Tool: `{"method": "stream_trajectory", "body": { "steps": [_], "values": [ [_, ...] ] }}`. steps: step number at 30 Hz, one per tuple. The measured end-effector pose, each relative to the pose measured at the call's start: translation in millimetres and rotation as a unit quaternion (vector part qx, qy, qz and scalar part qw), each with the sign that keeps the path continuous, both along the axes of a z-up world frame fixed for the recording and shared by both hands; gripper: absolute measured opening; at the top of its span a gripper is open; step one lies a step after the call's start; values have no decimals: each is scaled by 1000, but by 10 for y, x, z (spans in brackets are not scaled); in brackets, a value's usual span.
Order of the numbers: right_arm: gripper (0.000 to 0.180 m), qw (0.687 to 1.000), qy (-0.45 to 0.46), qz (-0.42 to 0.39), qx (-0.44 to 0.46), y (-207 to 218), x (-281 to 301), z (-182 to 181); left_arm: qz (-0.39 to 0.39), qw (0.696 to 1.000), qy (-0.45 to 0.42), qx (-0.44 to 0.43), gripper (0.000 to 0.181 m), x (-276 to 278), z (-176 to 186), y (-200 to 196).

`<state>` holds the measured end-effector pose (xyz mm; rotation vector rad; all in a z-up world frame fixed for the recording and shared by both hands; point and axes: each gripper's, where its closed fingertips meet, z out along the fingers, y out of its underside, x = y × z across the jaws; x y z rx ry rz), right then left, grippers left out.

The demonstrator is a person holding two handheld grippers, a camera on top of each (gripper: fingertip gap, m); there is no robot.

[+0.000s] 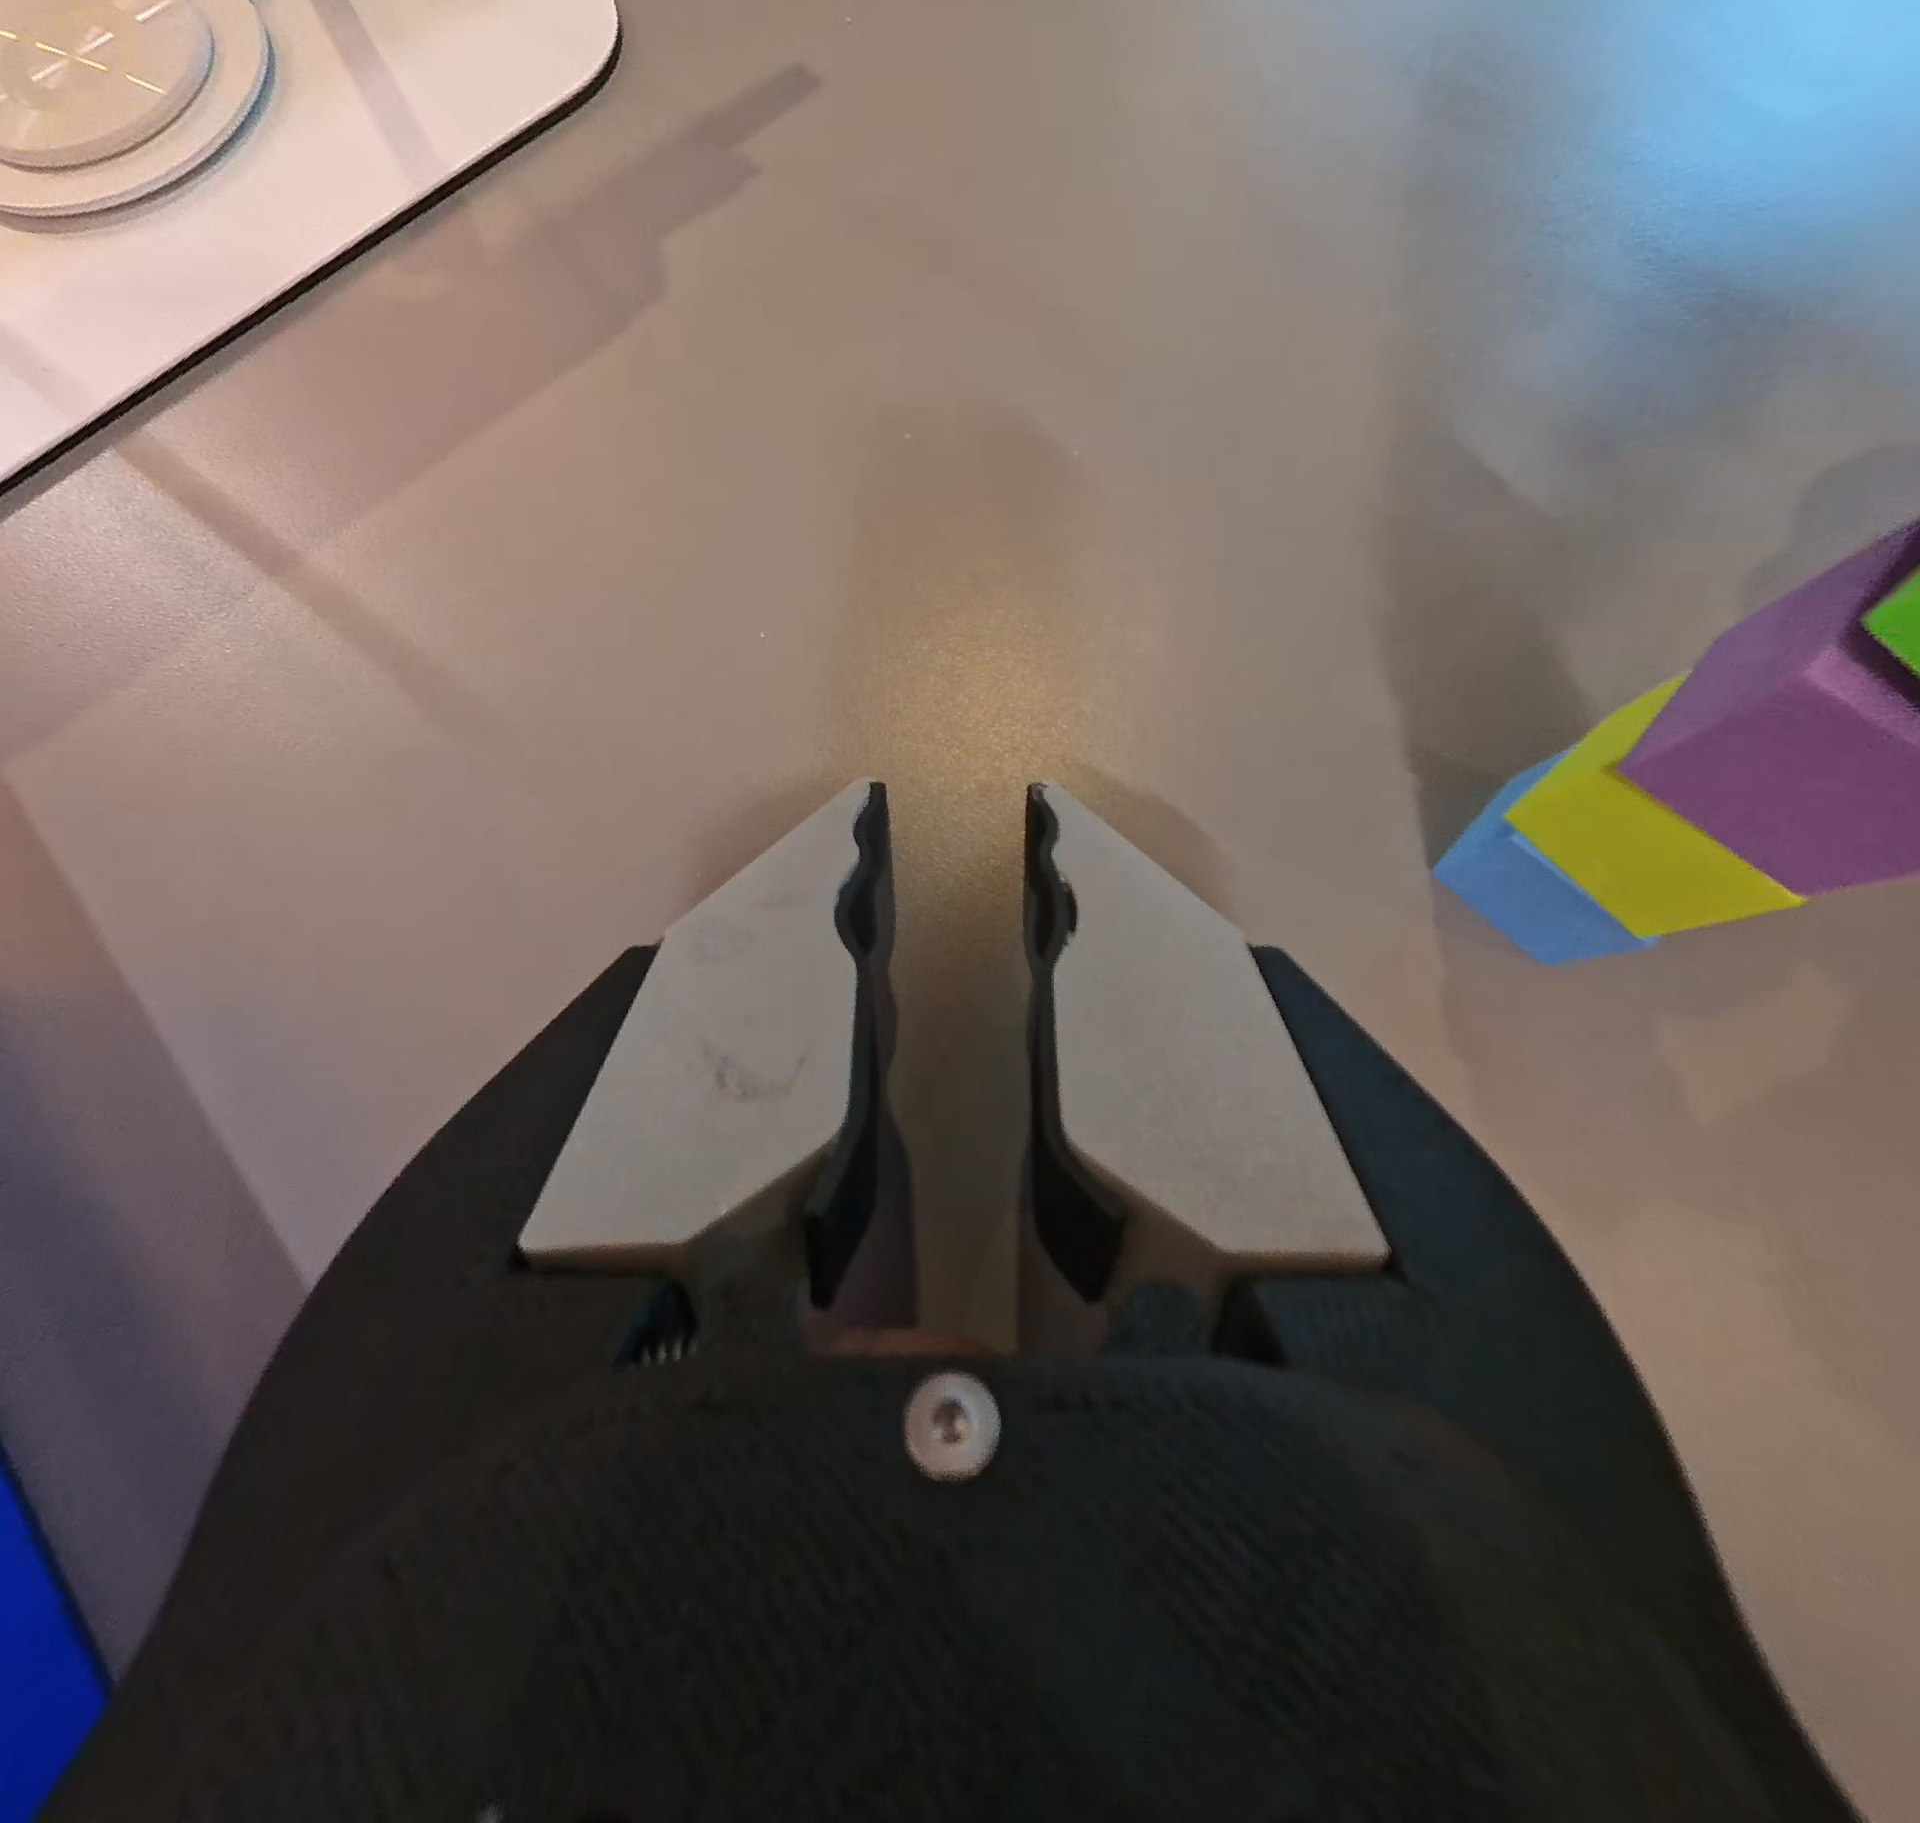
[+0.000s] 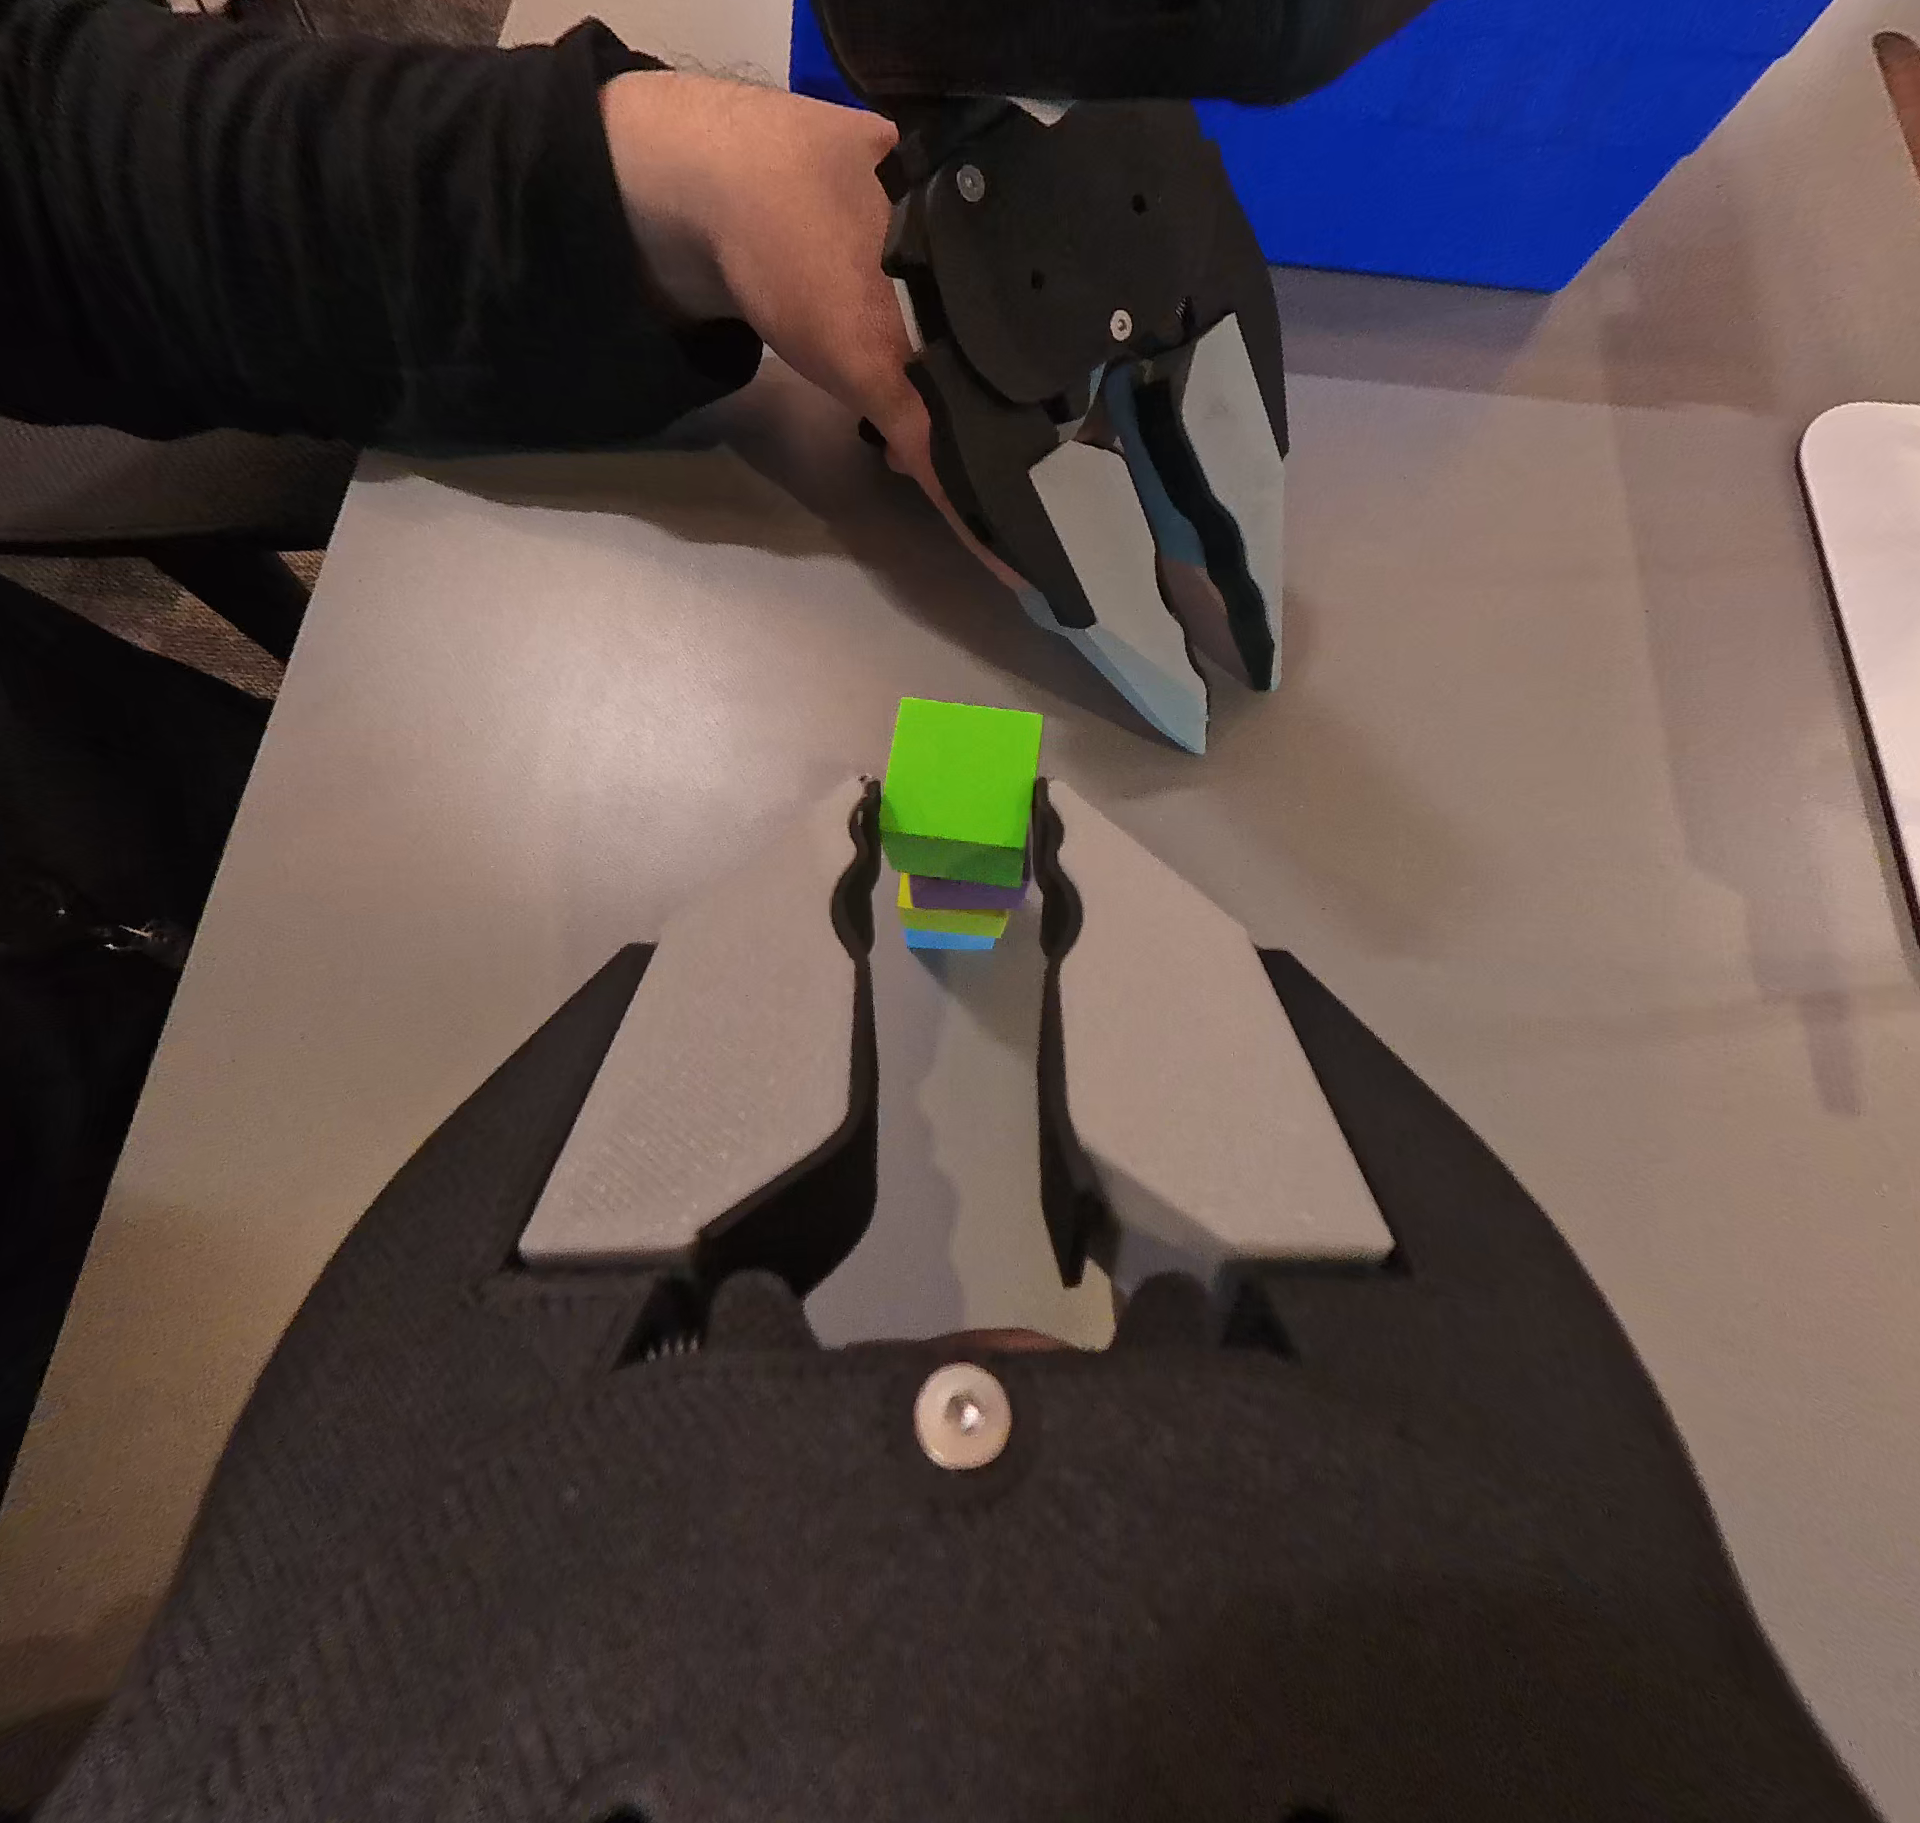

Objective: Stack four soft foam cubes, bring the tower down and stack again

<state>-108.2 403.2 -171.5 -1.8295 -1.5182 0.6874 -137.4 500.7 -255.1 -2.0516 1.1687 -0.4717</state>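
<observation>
Green cube (image 2: 961, 776) tops four-cube tower, between right gripper (image 2: 956, 786) fingertips.

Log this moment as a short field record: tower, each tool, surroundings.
tower order, top down: green cube, purple cube, yellow cube, blue cube
right tool: fingers flank the green cube; grip or mere contact cannot be told
left tool: apart from the tower, slightly parted, holds nothing
table: grey
blue bin: far edge
</observation>
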Motion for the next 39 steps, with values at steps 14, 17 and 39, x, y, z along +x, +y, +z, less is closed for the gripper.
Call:
{"method": "stream_trajectory", "body": {
  "steps": [14,17,39],
  "values": [
    [26,1000,-6,2,4,18,-5,-29,-1,1000,2,3,24,1,2,-2],
    [26,1000,-3,2,2,19,-6,-31,-1,1000,2,3,24,1,1,-2],
    [19,988,141,50,34,-330,41,264,-1,1000,3,5,24,4,1,-5]
  ]
}}
